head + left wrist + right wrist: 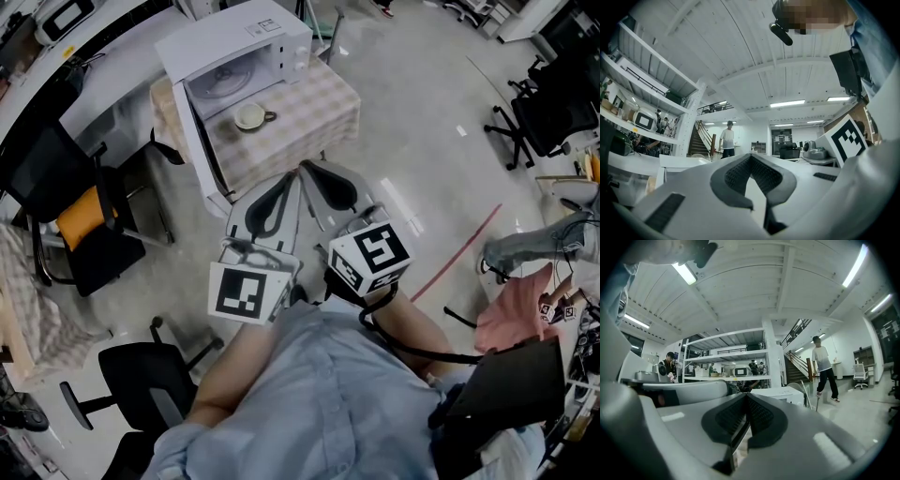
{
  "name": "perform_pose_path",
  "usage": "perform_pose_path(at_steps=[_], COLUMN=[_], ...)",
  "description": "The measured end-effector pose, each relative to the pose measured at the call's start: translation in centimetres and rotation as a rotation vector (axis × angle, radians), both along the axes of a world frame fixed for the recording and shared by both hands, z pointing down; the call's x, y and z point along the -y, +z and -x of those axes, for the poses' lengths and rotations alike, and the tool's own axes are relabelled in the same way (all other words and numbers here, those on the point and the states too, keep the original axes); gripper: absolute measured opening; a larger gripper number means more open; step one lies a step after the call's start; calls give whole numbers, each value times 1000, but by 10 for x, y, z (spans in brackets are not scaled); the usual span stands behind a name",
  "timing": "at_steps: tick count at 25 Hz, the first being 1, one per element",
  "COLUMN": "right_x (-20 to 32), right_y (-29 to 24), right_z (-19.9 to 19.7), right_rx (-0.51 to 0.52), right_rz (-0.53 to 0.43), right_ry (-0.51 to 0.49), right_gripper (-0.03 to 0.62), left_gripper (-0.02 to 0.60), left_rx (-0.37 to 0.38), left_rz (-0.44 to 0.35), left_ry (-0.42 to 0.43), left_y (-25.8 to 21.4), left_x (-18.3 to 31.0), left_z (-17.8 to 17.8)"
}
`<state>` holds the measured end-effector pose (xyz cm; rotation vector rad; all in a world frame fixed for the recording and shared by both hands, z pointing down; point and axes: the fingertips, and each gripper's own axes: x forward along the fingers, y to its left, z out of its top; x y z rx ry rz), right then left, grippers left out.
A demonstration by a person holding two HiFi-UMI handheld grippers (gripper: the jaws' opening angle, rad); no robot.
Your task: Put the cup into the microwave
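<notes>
A white microwave stands on a table with a checkered cloth, its door swung open towards me. The pale cup sits on the cloth just in front of the open cavity. Both grippers are held level, well short of the table, side by side and pointing at it. My left gripper is shut with nothing in it, its jaws meeting at the tip. My right gripper is shut and empty too. In the right gripper view the microwave shows beyond the jaws; the cup is hidden there.
Black office chairs stand at the left, one with an orange cushion, and another chair at the right. A red line runs across the floor. A person walks near the stairs. Shelves stand behind the microwave.
</notes>
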<state>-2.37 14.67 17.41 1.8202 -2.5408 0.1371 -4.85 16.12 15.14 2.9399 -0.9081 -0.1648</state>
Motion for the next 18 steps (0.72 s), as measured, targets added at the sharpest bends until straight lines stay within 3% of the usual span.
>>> perform_pose_path(at_steps=[7, 18], right_x=[16, 70], right_y=[3, 30], right_z=[-17, -67], right_rx=[20, 93], right_rz=[-7, 43], right_ry=[-31, -100], right_gripper=[3, 3], left_gripper=[5, 5], left_rx=[8, 100], left_rz=[-5, 63], left_ry=[-38, -138], left_y=[0, 28], left_x=[16, 66], left_z=[-17, -61])
